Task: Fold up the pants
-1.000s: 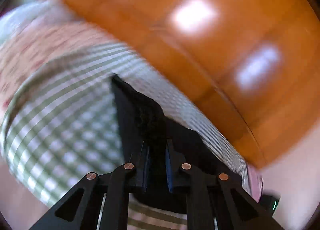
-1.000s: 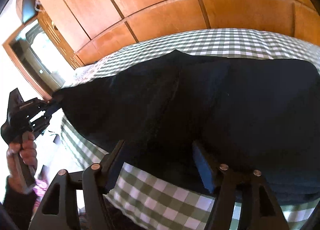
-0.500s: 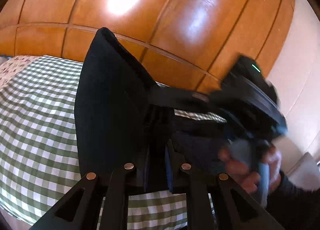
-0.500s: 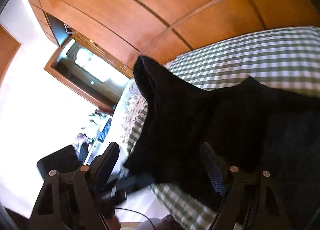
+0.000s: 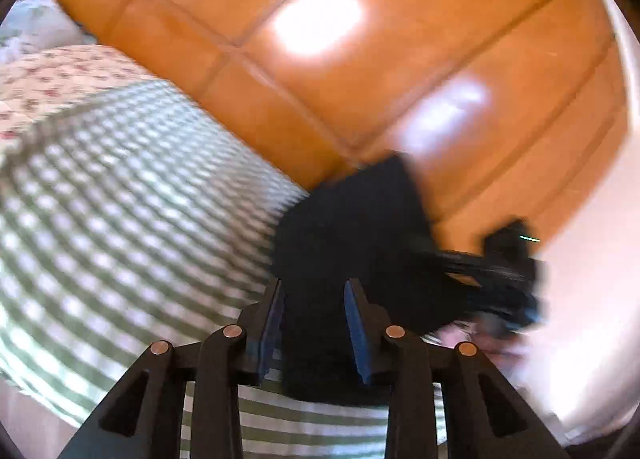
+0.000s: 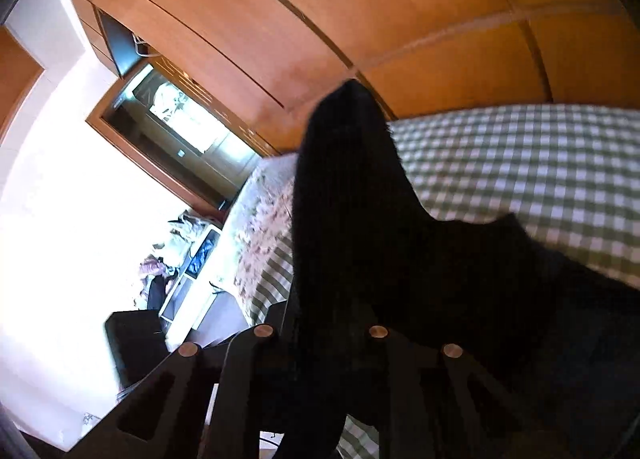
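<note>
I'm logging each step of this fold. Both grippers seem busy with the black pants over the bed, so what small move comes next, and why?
Probably lower the pants onto the checked bedspread: the right gripper pinches them aloft, and the left gripper has opened.

Left gripper [image 5: 314, 301] fingers slightly parted, right gripper [image 6: 320, 319] fingers hidden by cloth

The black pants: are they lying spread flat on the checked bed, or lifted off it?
Lifted. The black pants rise bunched above the checked bedcover, gripped in the right tool.
</note>
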`<act>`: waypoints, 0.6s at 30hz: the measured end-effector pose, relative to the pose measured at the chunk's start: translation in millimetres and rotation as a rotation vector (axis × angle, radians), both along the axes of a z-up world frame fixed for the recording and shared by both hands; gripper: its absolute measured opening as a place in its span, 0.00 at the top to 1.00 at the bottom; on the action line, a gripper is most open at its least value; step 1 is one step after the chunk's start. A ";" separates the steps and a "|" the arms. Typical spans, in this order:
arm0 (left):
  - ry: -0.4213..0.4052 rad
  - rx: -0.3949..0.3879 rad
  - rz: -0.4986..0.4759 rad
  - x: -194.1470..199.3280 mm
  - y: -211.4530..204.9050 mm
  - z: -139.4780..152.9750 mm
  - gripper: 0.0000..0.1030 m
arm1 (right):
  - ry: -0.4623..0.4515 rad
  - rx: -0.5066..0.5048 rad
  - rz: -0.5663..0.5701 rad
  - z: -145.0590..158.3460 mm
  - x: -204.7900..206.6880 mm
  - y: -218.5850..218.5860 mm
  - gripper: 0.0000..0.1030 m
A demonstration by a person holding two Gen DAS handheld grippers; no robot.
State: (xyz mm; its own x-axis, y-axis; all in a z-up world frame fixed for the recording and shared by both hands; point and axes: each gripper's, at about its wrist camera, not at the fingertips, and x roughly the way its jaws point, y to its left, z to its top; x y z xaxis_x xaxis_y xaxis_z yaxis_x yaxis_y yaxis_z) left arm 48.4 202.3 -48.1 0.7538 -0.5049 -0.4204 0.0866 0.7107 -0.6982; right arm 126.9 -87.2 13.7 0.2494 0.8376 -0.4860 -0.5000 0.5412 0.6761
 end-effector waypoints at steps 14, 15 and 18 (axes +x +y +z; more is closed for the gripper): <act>0.072 0.112 -0.299 56.5 -126.9 -27.6 0.70 | -0.081 -0.023 -0.153 37.1 -26.0 -121.0 0.86; 0.081 0.129 -0.342 58.1 -142.5 -31.9 0.70 | -0.067 -0.029 -0.176 31.0 -27.7 -133.8 0.86; 0.110 0.182 -0.435 55.4 -176.5 -45.8 0.70 | -0.002 -0.053 -0.262 1.7 -30.9 -171.7 0.86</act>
State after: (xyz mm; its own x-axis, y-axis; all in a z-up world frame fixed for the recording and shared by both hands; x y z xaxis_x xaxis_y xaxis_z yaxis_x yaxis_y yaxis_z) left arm 103.8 25.8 -94.0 0.4353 -0.6741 -0.5967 0.3350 0.7365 -0.5876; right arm 95.9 -258.9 15.5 0.4551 0.7179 -0.5268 -0.3395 0.6868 0.6427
